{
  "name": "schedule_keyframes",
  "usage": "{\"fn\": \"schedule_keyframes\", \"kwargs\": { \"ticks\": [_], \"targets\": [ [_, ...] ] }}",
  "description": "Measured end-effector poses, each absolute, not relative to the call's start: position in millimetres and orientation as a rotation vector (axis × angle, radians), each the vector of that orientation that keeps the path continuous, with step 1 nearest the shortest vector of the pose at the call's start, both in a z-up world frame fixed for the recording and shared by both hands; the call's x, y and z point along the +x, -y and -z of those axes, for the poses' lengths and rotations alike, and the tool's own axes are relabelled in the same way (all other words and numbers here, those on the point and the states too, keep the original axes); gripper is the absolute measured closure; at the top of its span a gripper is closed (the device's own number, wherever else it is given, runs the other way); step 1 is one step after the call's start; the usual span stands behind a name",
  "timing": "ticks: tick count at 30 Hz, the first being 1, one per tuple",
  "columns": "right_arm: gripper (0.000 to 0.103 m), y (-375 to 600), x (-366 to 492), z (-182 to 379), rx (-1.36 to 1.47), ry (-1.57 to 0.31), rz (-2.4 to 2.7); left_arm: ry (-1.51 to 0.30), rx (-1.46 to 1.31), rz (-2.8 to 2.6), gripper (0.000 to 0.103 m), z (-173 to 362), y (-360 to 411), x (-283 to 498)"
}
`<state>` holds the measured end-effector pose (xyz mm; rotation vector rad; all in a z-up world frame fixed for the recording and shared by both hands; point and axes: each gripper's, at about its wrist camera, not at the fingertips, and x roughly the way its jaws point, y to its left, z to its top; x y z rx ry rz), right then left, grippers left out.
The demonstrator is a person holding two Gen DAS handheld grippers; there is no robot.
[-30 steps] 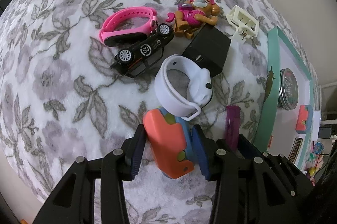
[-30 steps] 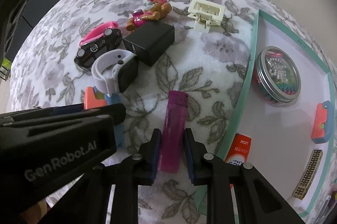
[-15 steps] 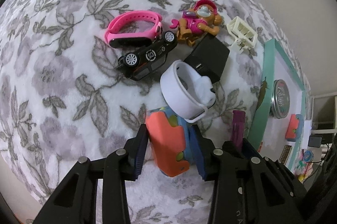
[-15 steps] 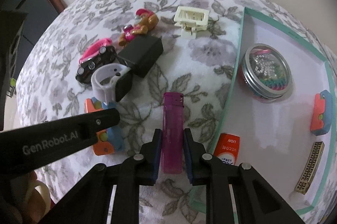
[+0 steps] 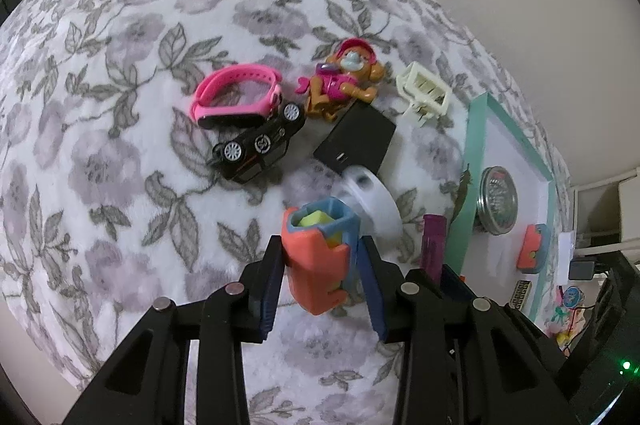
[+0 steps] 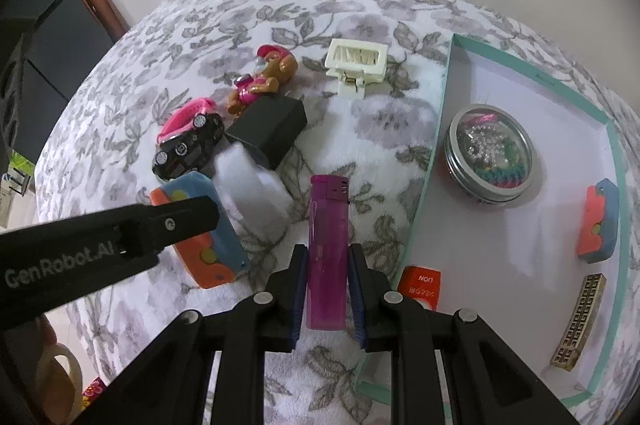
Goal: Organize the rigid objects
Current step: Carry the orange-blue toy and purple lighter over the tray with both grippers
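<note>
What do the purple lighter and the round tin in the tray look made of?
Purple lighter: translucent glossy plastic, since its body lets light through. Round tin: silvery metal rim, with a clear lid, glass or plastic, showing beads inside.

Bare blanket (image 5: 120,185) left of the toy car (image 5: 256,145); clutter crowds its right.

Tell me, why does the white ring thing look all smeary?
Right wrist view: the white band is a smeared blur, while the purple lighter stays sharp. Left wrist view: the same band is softly blurred, and the fisheye lens bulges the flowered blanket round.
</note>
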<state>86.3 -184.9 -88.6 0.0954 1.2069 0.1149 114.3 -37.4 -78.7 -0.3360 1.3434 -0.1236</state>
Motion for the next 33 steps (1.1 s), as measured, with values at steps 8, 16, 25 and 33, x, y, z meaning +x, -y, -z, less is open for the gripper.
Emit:
{"fn": "schedule_keyframes", "kwargs": {
  "ticks": [8, 16, 25, 33],
  "targets": [
    [0.082, 189.5, 86.0, 81.5, 0.104, -1.181, -0.1, -1.296, -0.355, 0.132, 0.065, 64.5, 34.6, 115.2],
    [0.082, 204.1, 81.9, 42.5, 0.137, -1.051, -0.056, -1.17, -0.351, 0.208, 0.065, 26.3, 45.2, 111.2],
    [0.082, 238.6, 75.1, 26.0, 0.208, -0.999, 0.025, -1.101, -0.308, 0.351, 0.065, 8.8, 82.5, 103.9],
    [0.082, 286.0, 64.3, 39.5, 0.284, -1.032, 0.163, -1.115, -0.25, 0.447, 0.065, 19.4, 116.2, 96.0]
  ]
}}
